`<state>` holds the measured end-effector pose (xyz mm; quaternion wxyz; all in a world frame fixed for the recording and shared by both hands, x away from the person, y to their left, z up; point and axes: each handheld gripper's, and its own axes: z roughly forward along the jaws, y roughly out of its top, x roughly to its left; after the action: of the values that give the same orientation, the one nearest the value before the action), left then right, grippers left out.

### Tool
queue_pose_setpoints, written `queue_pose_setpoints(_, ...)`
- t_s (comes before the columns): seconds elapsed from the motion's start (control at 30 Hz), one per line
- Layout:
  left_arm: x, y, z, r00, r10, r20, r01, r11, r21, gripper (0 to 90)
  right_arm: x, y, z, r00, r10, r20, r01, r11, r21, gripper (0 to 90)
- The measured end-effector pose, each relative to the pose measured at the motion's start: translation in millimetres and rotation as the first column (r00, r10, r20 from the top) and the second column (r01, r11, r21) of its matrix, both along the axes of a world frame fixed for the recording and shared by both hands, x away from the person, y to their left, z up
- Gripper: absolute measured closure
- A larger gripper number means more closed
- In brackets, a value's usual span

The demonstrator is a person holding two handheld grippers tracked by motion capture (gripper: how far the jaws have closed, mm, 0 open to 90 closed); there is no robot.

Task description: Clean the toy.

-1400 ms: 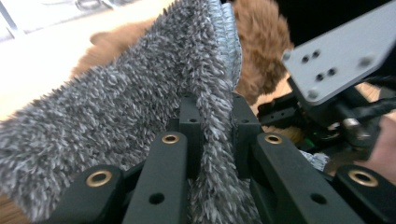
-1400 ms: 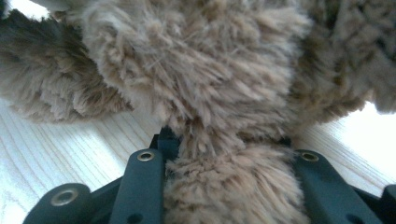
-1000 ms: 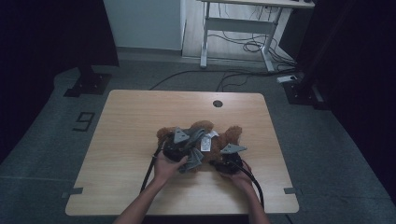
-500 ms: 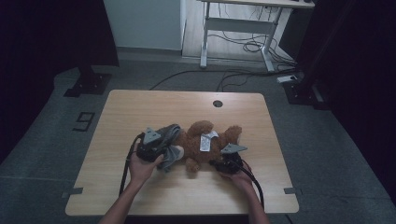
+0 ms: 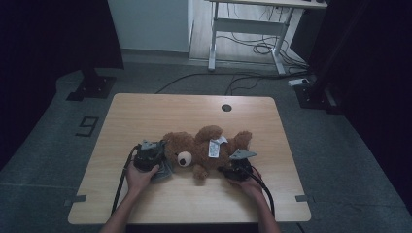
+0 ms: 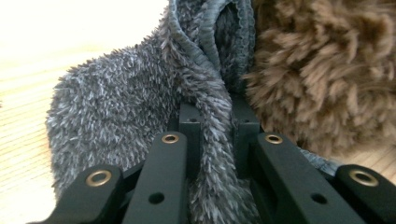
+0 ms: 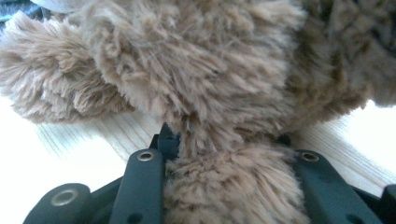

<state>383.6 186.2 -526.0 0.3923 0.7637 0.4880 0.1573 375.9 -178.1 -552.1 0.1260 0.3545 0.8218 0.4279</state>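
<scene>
Brown teddy bear (image 5: 206, 150) lies on its back, centre-bottom of the high view, on a light wood table (image 5: 145, 116), head toward frame left, legs toward frame right. White tag (image 5: 214, 145) on its belly, one dark eye showing on the face. Fur shaggy, mid-brown.

Grey fluffy cloth (image 5: 164, 169) sits just left of the bear's head, touching it. Left gripper (image 5: 154, 162) is at that spot, jaws nearly closed w/ a fold of the cloth pinched between them; left gripper view shows the grey pile (image 6: 140, 116) running down between the black jaws, brown fur (image 6: 327, 70) pressed against it at upper right.

Right gripper (image 5: 232, 170) is at the bear's lower-right side; right gripper view shows a thick brown limb (image 7: 224, 186) clamped between its jaws, partly open around it, table wood either side.

High view gives what the gripper views don't: round hole (image 5: 226, 108) near the table's far edge, desk legs and cables (image 5: 252, 46) on the floor at top, a "9" mark (image 5: 87, 125) on the floor at left. Nothing blocks the bear.
</scene>
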Motion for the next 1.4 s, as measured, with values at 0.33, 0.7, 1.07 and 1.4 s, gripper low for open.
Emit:
queue_pose_setpoints(0.33, -4.7, -5.1, 86.7, 0.9824, -0.043, 0.182, 0.065, 0.9914, -0.114, 78.4, 1.4, 0.7, 0.4, 0.9997, 0.010, 0.022, -0.010, 1.000, -0.018, 62.5)
queue_pose_setpoints(0.7, 4.6, -135.7, 88.4, 0.9422, -0.302, 0.145, 0.312, 0.9489, -0.050, 78.0, 2.2, 0.3, 0.8, 0.9996, 0.011, 0.026, -0.010, 1.000, -0.021, 62.4)
queue_pose_setpoints(1.07, -7.4, -167.0, 60.4, 0.9403, -0.312, 0.136, 0.312, 0.9498, 0.019, 78.5, 2.4, -0.6, 0.5, 0.9997, 0.012, 0.023, -0.012, 1.000, -0.016, 62.4)
queue_pose_setpoints(1.4, -19.2, -92.8, 59.2, 0.9609, -0.208, 0.183, 0.202, 0.9780, 0.050, 78.5, 2.0, -0.5, 0.5, 0.9993, 0.021, 0.030, -0.021, 1.000, -0.017, 62.4)
